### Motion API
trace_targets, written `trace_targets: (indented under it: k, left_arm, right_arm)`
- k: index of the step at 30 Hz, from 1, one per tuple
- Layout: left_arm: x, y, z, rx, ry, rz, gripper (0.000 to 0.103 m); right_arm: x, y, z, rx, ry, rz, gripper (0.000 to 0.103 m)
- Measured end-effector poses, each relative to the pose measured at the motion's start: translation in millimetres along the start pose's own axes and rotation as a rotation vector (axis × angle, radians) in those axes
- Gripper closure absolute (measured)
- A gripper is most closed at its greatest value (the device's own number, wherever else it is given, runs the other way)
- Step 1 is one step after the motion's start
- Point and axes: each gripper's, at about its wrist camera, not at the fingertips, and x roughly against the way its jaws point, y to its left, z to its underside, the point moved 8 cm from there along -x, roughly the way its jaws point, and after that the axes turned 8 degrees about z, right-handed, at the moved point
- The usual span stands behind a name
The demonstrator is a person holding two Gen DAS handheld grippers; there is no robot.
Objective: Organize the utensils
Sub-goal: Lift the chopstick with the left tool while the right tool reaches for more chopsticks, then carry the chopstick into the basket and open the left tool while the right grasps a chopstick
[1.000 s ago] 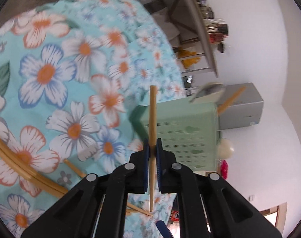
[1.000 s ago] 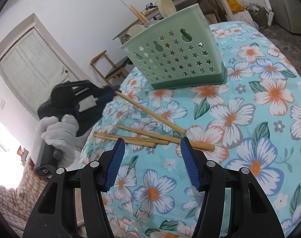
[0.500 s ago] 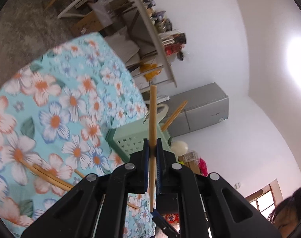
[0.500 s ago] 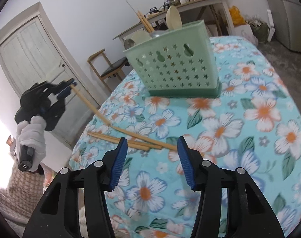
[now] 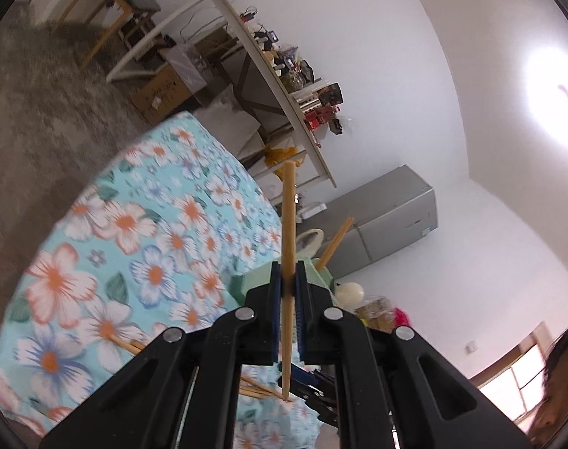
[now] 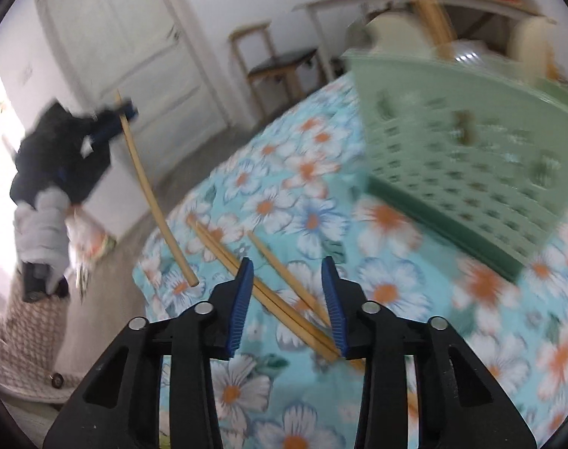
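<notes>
Closest to the left wrist camera, the left gripper (image 5: 288,280) is clamped on a single wooden chopstick (image 5: 288,224), its blue pads (image 5: 275,299) pressed against the stick on both sides; the stick runs up past the fingertips and its lower end pokes out behind them. In the right wrist view the same gripper shows at the left edge, raised clear of the table in a gloved hand (image 6: 40,224), with the chopstick slanting down from it, its lower end just over the edge of the cloth. The right gripper (image 6: 289,292) hangs low over the table with its jaws closing, a gap between them; under that gap lie the loose chopsticks (image 6: 269,292), a pair side by side and one more just beside them, flat on the floral tablecloth (image 6: 396,299), and the pads do not press on them. Farther along the table stands the green perforated utensil basket (image 6: 470,149), blurred in this view, with chopsticks and pale rounded utensils sticking out of its top. From the left wrist camera only the basket's upper edge shows just past the fingertips. Beyond the table are a wooden chair (image 6: 276,63), a white door (image 6: 134,56), a cluttered side table (image 5: 284,75) and a grey refrigerator (image 5: 388,217).
</notes>
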Motion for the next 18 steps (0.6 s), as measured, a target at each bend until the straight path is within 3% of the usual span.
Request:
trace_targets:
  k: [2,8,18]
  left_arm:
    - [2.8,-1.2,-1.3,-0.036,0.001,-0.021,0.097]
    - [7.3,-3.4,-4.0,-0.115,0.008,-0.055,0.097]
    - [11.0,-6.6,-5.9,-0.179,0.004,-0.076,0.097]
  right_arm:
    - [-16.0,4.4,-3.0,0.025,0.044,-0.009,0.077]
    - [-52.7,28.5,-9.9,0.142,0.145,-0.053,0.079]
    - [-106.4,48.5,-3.6,0.283,0.258,0.016,0.090]
